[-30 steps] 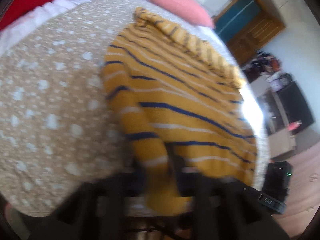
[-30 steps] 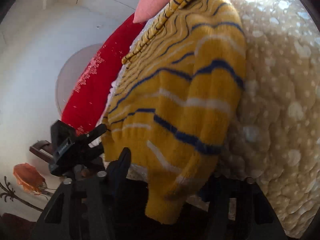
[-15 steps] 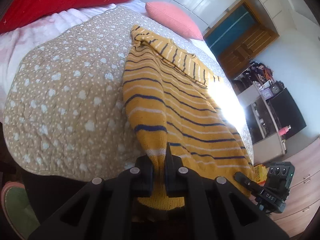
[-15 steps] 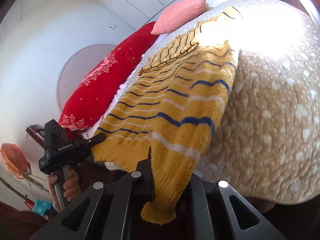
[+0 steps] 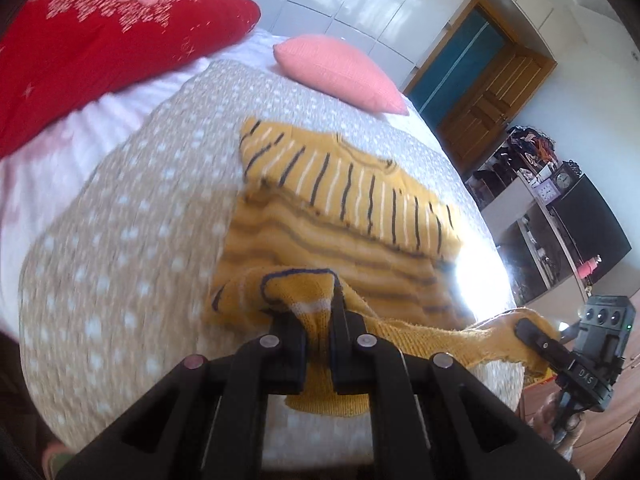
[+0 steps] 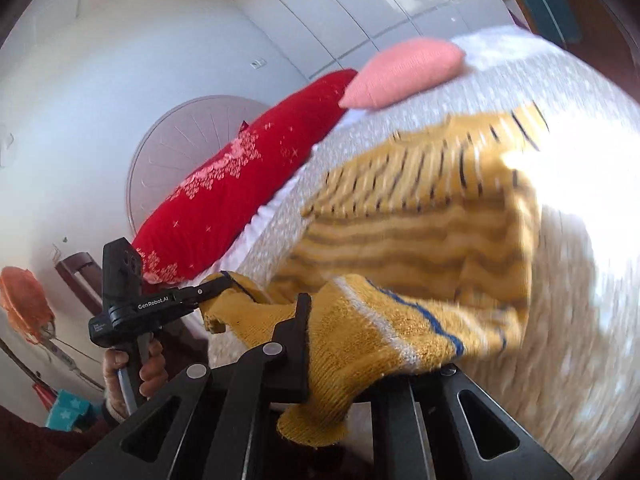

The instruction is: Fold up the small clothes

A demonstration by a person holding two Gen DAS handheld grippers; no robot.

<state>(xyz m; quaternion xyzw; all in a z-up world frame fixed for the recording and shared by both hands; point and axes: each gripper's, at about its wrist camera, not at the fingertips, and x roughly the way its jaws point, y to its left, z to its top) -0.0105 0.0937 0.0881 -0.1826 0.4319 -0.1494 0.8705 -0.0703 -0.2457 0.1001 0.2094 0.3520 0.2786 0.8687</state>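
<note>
While the striped yellow sweater (image 5: pixel 340 216) lies lengthwise toward the pillows, your left gripper (image 5: pixel 320 320) and right gripper (image 6: pixel 340 344) each pinch its raised hem.

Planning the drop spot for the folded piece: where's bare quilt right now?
Free: dotted quilt left of the yellow sweater, and a strip between it and the pink pillow. Crowded: near edge, where left gripper and right gripper pinch the hem.
</note>
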